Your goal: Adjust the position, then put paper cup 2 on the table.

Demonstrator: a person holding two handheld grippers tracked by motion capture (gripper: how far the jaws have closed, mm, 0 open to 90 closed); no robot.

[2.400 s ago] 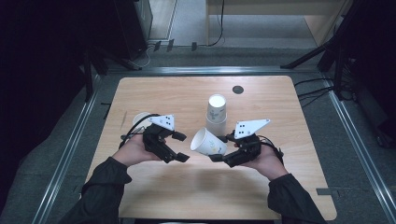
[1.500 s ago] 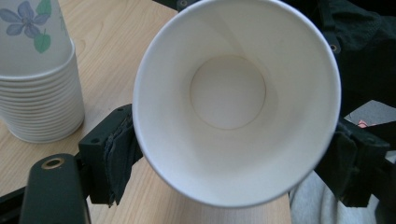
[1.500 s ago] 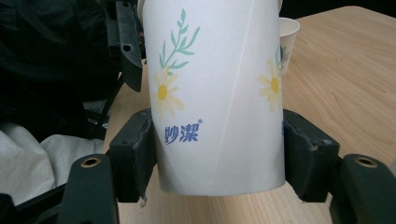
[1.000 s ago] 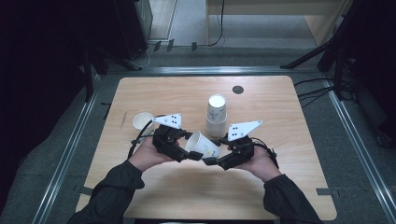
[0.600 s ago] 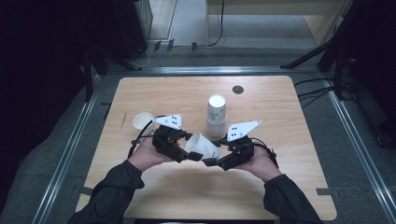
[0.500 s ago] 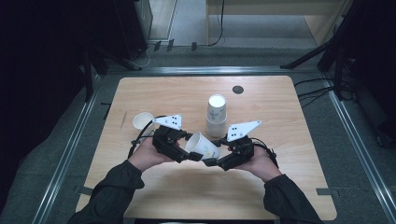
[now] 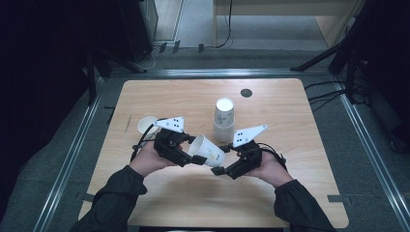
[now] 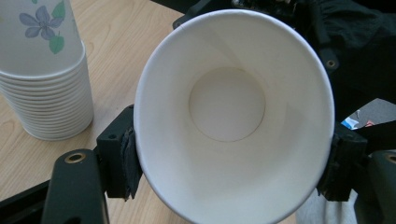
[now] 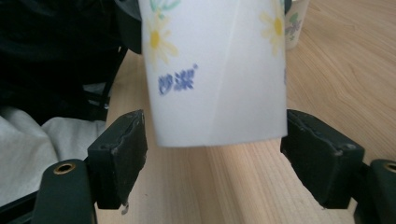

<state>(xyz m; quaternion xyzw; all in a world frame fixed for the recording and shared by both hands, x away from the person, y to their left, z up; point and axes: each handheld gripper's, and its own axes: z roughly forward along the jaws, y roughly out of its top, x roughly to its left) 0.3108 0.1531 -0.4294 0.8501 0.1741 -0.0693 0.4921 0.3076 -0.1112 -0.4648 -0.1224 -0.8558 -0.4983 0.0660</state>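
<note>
While the left gripper (image 7: 192, 155) jaws clasp the paper cup (image 7: 209, 151) at its rim, the right gripper (image 7: 223, 169) jaws have just been opening, pads off the cup's base.

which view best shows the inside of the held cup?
Left gripper view: it looks straight into the paper cup, its rim squeezed between that tool's pads. Right gripper view gives its printed outer wall and base edge. High view shows it sideways between both tools.

White paper cup (image 9: 215, 74) w/ yellow daisies, blue print; black fingers (image 9: 119, 156).
</note>
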